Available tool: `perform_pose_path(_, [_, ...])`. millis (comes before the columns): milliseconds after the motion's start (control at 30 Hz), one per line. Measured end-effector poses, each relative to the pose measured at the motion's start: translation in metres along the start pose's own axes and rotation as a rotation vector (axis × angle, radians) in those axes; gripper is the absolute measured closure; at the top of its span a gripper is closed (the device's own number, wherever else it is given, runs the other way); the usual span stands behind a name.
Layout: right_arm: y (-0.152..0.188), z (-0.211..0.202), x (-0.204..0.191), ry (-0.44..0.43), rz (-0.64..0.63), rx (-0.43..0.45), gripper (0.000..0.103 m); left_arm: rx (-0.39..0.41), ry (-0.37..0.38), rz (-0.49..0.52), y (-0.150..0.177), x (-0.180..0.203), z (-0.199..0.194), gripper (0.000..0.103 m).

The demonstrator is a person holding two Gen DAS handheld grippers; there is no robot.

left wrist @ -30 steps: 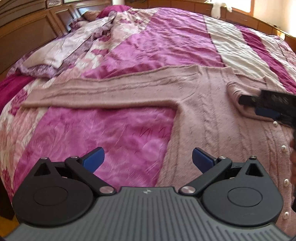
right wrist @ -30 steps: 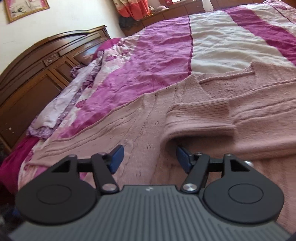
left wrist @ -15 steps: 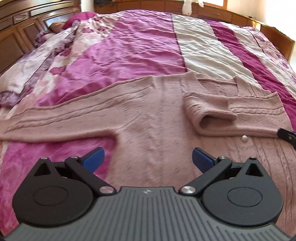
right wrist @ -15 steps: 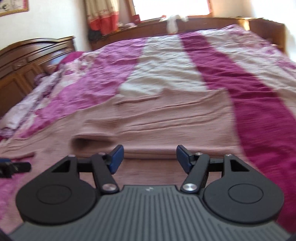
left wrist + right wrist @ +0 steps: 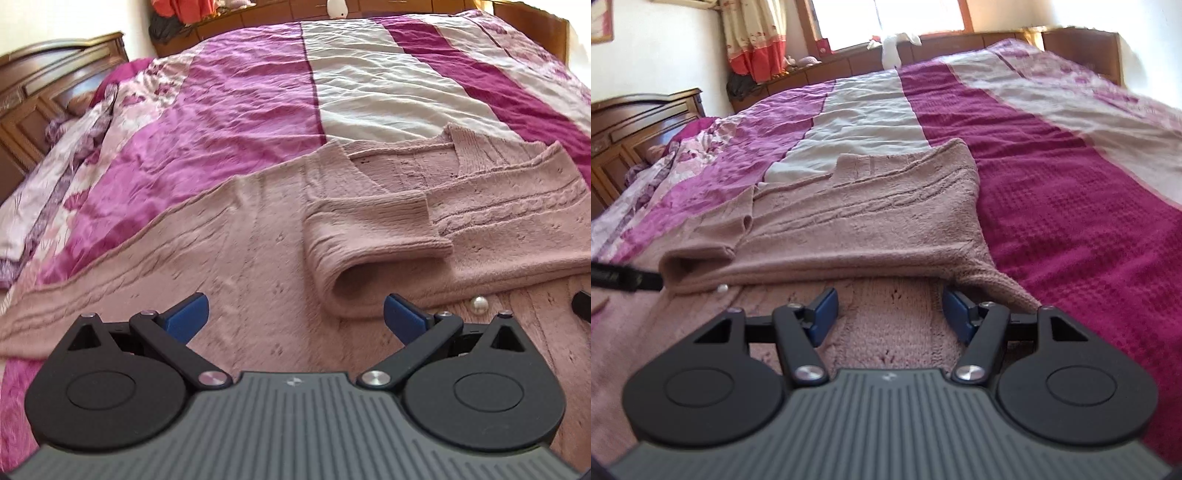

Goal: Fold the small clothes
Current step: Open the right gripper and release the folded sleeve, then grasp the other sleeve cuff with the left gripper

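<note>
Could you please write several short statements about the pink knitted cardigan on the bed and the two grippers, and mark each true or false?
1. The pink knitted cardigan lies on the striped magenta and white bedspread. True.
2. One sleeve is folded across the cardigan's front. True.
3. The left gripper is clamped on the sleeve's ribbed cuff. False: its blue pads stand apart with nothing between them.
4. The right gripper holds the cardigan lifted clear of the bed. False: its jaws are open and the knit lies flat beneath them.
5. The cardigan has round pearl-like buttons. True.
6. The cardigan's other sleeve is also folded in. False: it lies stretched out sideways.
</note>
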State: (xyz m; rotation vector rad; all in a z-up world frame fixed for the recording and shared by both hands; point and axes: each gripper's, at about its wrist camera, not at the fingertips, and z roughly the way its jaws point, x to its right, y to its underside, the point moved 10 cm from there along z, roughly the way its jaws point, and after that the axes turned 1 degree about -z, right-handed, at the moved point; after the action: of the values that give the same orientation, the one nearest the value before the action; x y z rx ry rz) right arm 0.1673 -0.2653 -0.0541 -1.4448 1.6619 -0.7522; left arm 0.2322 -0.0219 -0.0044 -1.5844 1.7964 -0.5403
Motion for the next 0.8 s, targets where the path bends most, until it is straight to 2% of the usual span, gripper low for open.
perform_pose_path(300, [0.002,-0.001,-0.001,-0.01,-0.022,0.026,0.031,0.135,-0.002,0.206,-0.02,0.05,0.011,0.001])
perform_pose_path(400, [0.003,-0.002,-0.001,-0.011,-0.024,0.03,0.031,0.169,0.005,0.252,-0.025,0.063,0.018,0.01])
perform_pose_path(467, [0.003,-0.001,-0.002,-0.01,-0.026,0.031,0.031,0.187,0.021,0.276,-0.026,0.07,0.021,0.023])
perform_pose_path(533, [0.003,-0.001,-0.002,-0.01,-0.026,0.031,0.03,0.187,0.056,0.281,-0.027,0.074,0.024,0.06])
perform_pose_path(600, [0.004,-0.001,-0.003,-0.01,-0.03,0.031,0.029,0.168,0.098,0.248,-0.027,0.074,0.025,0.082])
perform_pose_path(633, [0.004,-0.001,-0.003,-0.01,-0.032,0.031,0.029,0.165,0.109,0.225,-0.028,0.072,0.025,0.089])
perform_pose_path(700, [0.004,-0.001,-0.003,-0.01,-0.034,0.032,0.029,0.183,0.097,0.169,-0.031,0.06,0.021,0.092])
perform_pose_path(800, [0.004,-0.002,-0.004,-0.01,-0.034,0.032,0.029,0.204,0.068,0.077,-0.037,0.033,0.014,0.092])
